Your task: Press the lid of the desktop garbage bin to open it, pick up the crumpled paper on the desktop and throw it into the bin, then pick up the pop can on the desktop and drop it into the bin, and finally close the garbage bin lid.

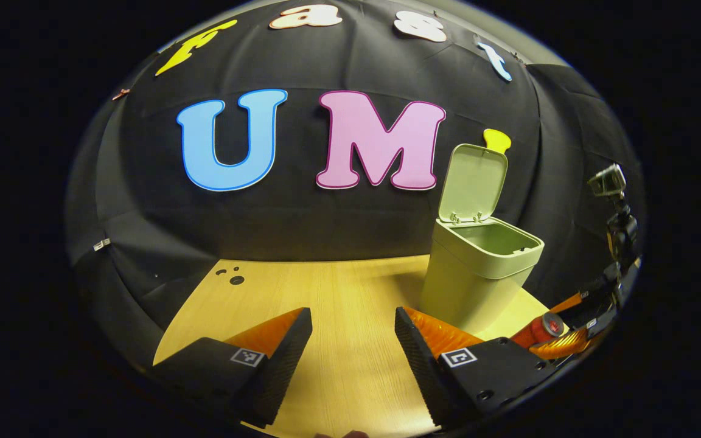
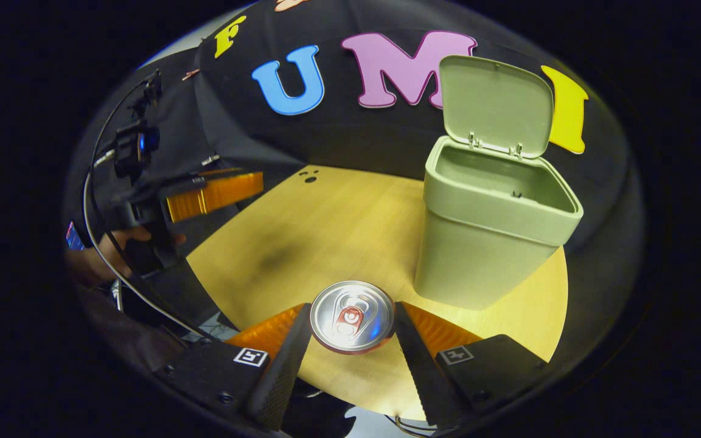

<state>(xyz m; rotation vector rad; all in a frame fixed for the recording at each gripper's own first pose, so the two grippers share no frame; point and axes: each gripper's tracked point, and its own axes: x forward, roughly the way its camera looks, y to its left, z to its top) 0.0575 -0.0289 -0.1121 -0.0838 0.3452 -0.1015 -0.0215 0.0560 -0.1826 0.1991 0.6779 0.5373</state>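
A bare wooden counter (image 2: 302, 243) carries the green bin (image 2: 484, 243), which stands with its lid (image 2: 496, 103) swung up and back on the rear hinge, mouth open to the ceiling. No crumpled paper lies on the visible counter, so the can looks to be the item in play. In the right gripper view, the right gripper (image 2: 352, 331) brackets the can (image 2: 352, 316), which stands upright, its long axis vertical and its pull-tab top facing the camera. The jaws sit at either side of the can's rim, touching or all but touching it; whether they truly clamp it cannot be told from this angle. From these jaws the bin lies ahead and to the right, near but apart from the can, its rim above the can's top. The coming move, by this reading, turns on lifting the can clear of that rim and carrying it forward-right over the opening. In the left gripper view, the left gripper (image 1: 353, 340) hangs over bare counter with jaws spread wide and empty, the bin ahead to its right and the can (image 1: 539, 330) glimpsed low at the right edge; the right hand is plainly the nearer.
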